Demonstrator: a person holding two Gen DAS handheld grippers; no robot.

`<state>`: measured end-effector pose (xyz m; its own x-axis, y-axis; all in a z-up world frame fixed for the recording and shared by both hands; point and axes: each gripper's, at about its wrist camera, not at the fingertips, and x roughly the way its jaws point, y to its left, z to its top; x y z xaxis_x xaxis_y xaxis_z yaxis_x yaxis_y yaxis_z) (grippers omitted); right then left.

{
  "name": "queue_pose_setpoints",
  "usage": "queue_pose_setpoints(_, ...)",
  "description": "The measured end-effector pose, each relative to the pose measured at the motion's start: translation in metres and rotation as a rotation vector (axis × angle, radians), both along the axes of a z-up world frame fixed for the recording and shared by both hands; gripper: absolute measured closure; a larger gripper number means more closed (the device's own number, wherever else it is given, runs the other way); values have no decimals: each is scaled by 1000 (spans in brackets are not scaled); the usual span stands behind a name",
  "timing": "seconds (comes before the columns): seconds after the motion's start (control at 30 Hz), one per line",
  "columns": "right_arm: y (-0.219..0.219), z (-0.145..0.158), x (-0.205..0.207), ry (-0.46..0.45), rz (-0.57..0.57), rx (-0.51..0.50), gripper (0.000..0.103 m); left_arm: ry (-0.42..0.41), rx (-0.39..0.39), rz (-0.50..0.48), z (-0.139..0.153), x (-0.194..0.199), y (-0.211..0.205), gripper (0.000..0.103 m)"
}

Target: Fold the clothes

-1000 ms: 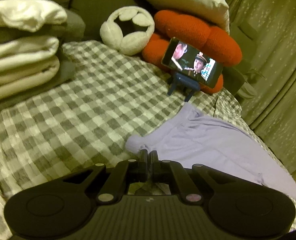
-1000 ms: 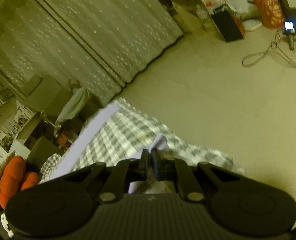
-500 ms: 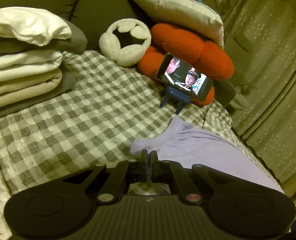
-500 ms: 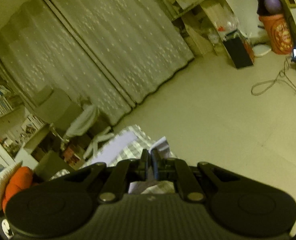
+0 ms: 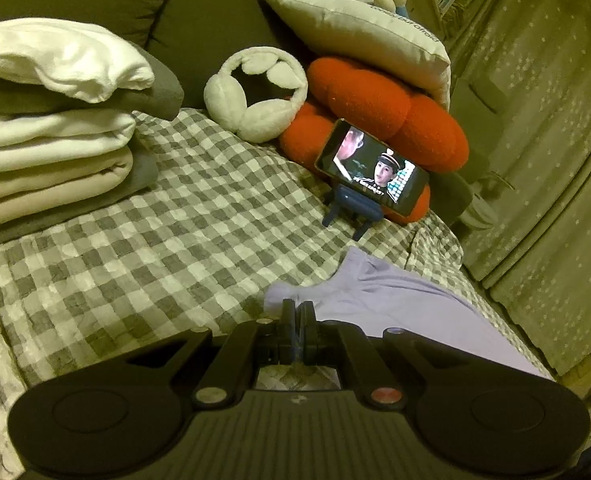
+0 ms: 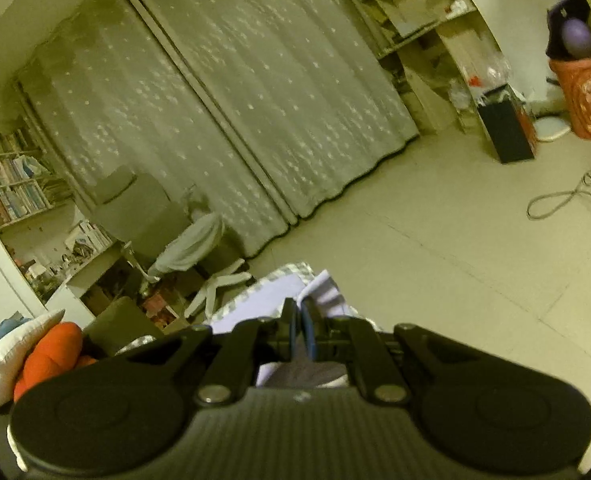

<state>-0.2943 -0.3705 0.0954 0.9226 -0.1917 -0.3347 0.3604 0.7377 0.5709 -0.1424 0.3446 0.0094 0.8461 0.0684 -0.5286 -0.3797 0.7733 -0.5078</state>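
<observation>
Lilac garment pinched by both tools (jaws closed).

Dim, yellow-green indoor light, strong fisheye bending with black corners, and the right wrist view seems slightly motion-blurred.

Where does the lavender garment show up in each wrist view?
Left wrist: lavender garment spreads right of centre on the checked cover, its corner at the left gripper.
Right wrist: a small patch at bottom centre, at the right gripper.
Shared landmark: orange cushion.
</observation>
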Motion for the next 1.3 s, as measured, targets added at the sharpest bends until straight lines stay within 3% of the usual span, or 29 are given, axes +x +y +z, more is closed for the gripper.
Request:
queue_pose_setpoints(0.3, -1, 13, -6, 45, 2, -5, 98, 20, -14, -19, -9, 3, -2, 103)
queue_pose_setpoints(0.43, -1, 11, 5, 62, 12, 12, 98, 17, 21, -47, -2, 13, -7, 103)
queue_pose_setpoints(0.63, 2, 29, 31, 41, 29, -13, 98, 36, 72, -58, 9, 31, -8, 103)
queue_pose_setpoints(0.83, 1, 42, 60, 27, 33, -24, 98, 53, 72, -57, 15, 44, -10, 103)
queue_pose_setpoints(1.3, -7, 24, 129, 91, -21, 22, 98, 115, 94, -71, 28, 83, -16, 103)
